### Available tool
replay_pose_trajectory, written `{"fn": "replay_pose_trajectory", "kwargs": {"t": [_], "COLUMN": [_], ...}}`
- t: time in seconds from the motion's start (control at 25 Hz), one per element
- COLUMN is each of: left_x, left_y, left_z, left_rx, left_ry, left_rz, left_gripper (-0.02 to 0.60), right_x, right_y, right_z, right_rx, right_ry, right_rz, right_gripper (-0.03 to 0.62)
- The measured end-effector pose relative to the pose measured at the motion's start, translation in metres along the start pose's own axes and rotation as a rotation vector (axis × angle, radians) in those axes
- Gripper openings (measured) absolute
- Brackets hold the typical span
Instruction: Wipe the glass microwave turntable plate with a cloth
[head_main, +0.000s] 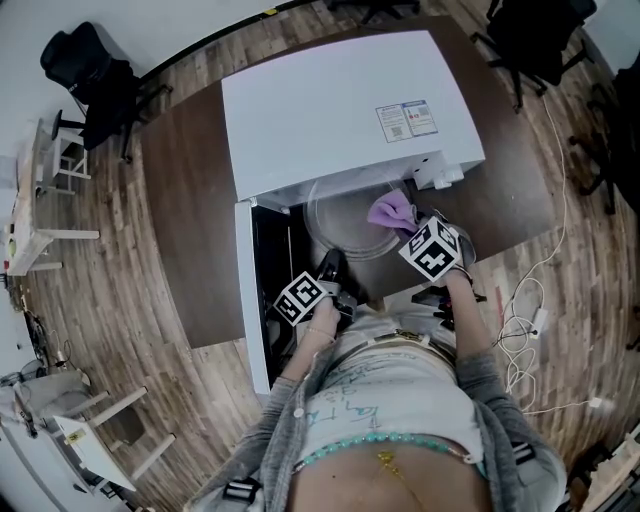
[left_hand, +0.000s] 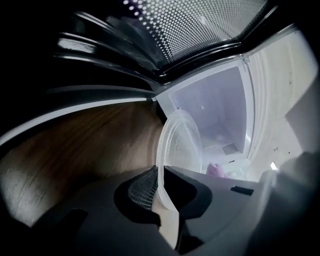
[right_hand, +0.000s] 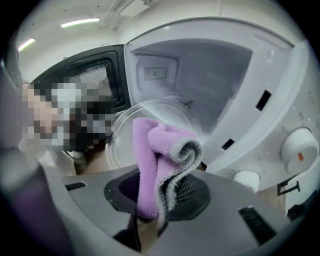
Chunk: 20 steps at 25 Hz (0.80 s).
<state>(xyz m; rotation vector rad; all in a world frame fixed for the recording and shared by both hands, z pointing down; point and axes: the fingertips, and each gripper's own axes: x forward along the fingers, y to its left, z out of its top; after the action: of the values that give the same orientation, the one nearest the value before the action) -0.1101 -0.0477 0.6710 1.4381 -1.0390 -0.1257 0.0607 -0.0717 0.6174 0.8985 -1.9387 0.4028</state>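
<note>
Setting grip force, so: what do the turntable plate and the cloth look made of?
The turntable plate: clear glass by the look, smooth and glossy; the microwave cavity shows through it. Clear plastic can't be excluded. The cloth: soft purple fabric, likely microfibre, matte and fuzzy, grey stitched edge.

Clear round glass plate (head_main: 340, 238), folded purple cloth (head_main: 391, 210) over its right edge.

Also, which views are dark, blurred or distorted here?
Head view: evenly lit, the fisheye bends the table edges. Left gripper view: mostly dark, the door mesh partly smeared, the glass plate sharp. Right gripper view: bright, the cloth sharp, the corners vignetted black.
</note>
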Motion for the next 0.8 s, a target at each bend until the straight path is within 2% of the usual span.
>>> {"fn": "replay_pose_trajectory", "kwargs": {"t": [0.4, 0.68, 0.8], "left_x": [-0.005, -0.013, -0.015], "left_y": [-0.005, -0.011, -0.019], "left_z": [0.001, 0.008, 0.012], "left_rx": [-0.053, -0.101, -0.144], "left_ry": [-0.073, -0.176, -0.227], "left_rz": [-0.091, -0.2, -0.278], "left_gripper": [0.037, 0.028, 0.025], "right_x": [-0.015, -0.023, -0.024], "right_y": [-0.027, -0.039, -0.045], "right_z": [-0.014, -0.015, -0.018], "right_rx": [0.065, 0.029, 0.017], "right_ry": [-0.059, -0.095, -0.09], "right_rz": [0.008, 0.036, 0.043], "right_gripper": [0.109, 0.109, 0.109]}}
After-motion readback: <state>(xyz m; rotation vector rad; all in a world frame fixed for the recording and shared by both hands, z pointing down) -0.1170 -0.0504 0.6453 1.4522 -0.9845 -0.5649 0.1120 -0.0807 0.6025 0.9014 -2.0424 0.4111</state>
